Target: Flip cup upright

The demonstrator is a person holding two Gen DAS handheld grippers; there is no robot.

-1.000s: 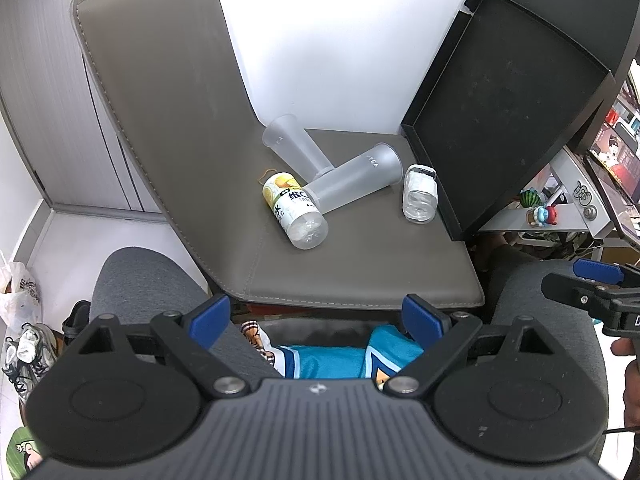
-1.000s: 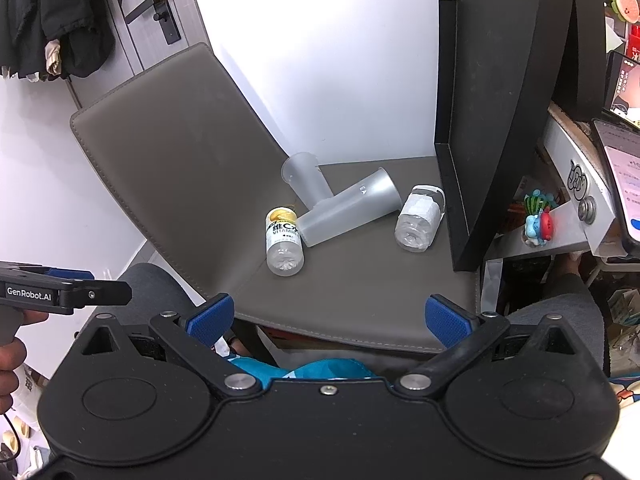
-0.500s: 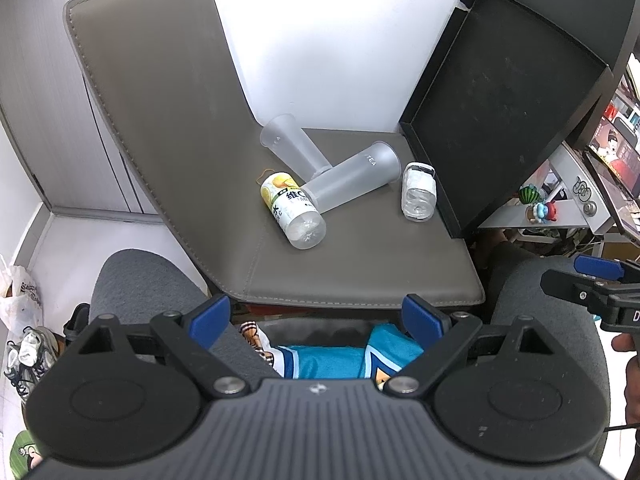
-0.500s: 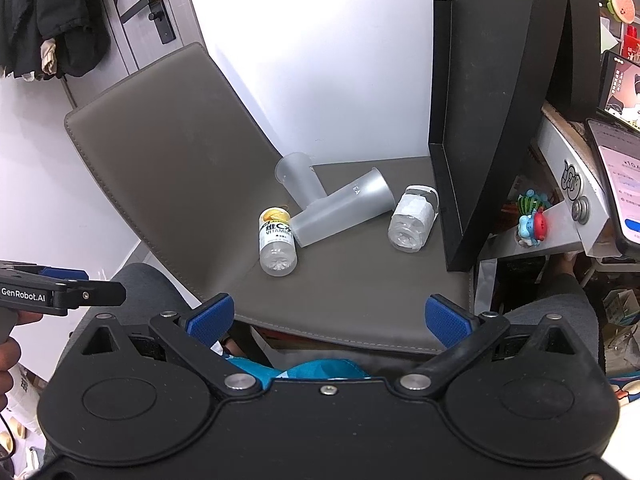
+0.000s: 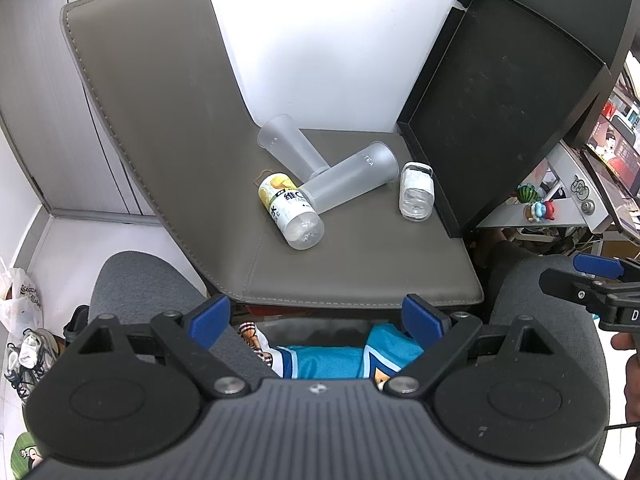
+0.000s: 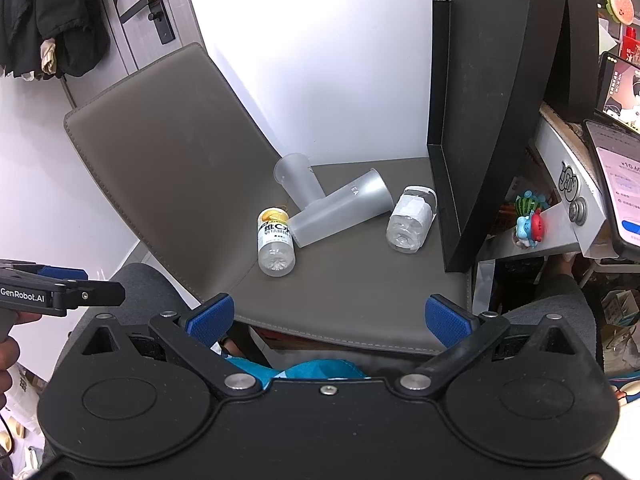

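Observation:
Two frosted plastic cups lie on their sides on the grey chair seat (image 5: pixel 360 264). The nearer cup (image 5: pixel 352 182) (image 6: pixel 340 210) rests across the base of the farther cup (image 5: pixel 290 148) (image 6: pixel 298 182), which leans toward the backrest. My left gripper (image 5: pixel 316 316) is open and empty, held off the seat's front edge. My right gripper (image 6: pixel 328 316) is open and empty too, also short of the front edge. Each gripper shows at the edge of the other's view: the right (image 5: pixel 580 284), the left (image 6: pixel 60 292).
A yellow-labelled bottle (image 5: pixel 290 210) (image 6: pixel 275 246) lies left of the cups, touching the nearer one. A small clear bottle (image 5: pixel 416 190) (image 6: pixel 410 220) lies to their right. A black tray (image 5: pixel 500 120) (image 6: pixel 476 120) stands against the seat's right side. A cluttered desk (image 6: pixel 568 200) is at right.
Both grippers have drifted slightly; the view shifted a little in each camera. The cups and bottles have not moved.

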